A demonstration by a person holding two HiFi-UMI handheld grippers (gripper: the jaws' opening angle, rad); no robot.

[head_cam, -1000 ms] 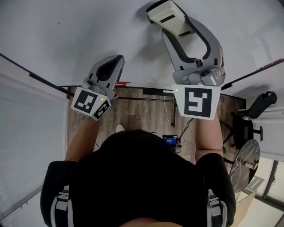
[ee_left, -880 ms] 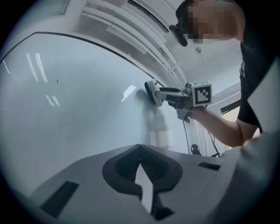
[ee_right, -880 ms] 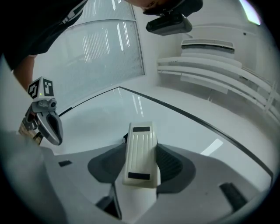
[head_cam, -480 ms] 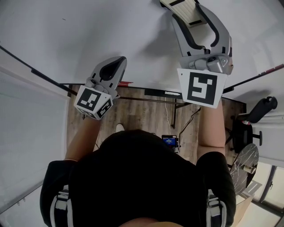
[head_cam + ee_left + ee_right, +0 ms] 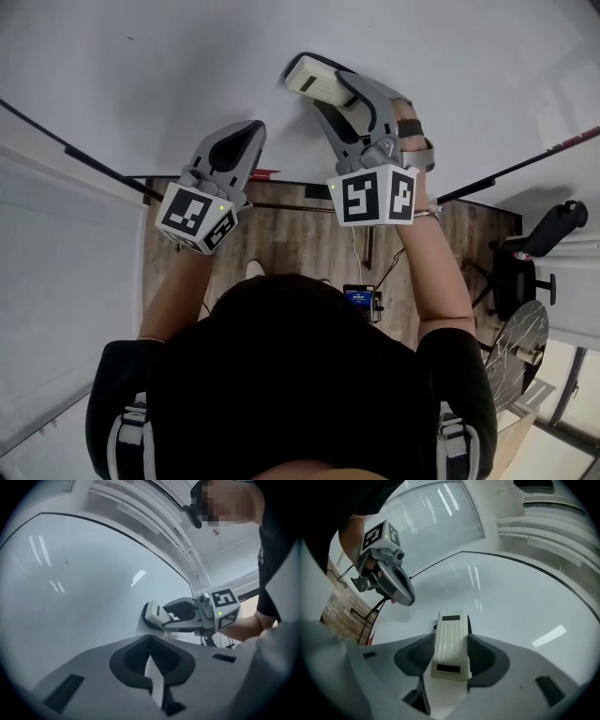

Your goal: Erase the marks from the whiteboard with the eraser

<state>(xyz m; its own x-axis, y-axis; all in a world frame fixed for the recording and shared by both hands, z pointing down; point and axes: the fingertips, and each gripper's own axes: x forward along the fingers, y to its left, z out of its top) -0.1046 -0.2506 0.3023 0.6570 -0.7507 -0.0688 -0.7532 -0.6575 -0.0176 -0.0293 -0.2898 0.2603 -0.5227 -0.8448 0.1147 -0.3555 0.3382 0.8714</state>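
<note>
One sweep has just reversed: half a second ago the right gripper (image 5: pixel 325 89) was stretched high up the whiteboard (image 5: pixel 141 84), and now it has swung back down and left, bringing the eraser (image 5: pixel 307 75) close to the left gripper (image 5: pixel 246 131). I'd read that as a return stroke in the wiping, with the cleaning well along, since the only mark I can pick out is a tiny dark fleck (image 5: pixel 129 39) far off to the left, which the eraser has not reached. The right jaws are clamped on the long sides of the cream eraser; its ribbed back faces away from the board and its dark felt seems to lie against it. Its long axis runs in line with the jaws, flat along the board, with the free end pointing up and to the left. The left gripper has barely moved; its jaws are pressed together on nothing, tips hovering near the board.
</note>
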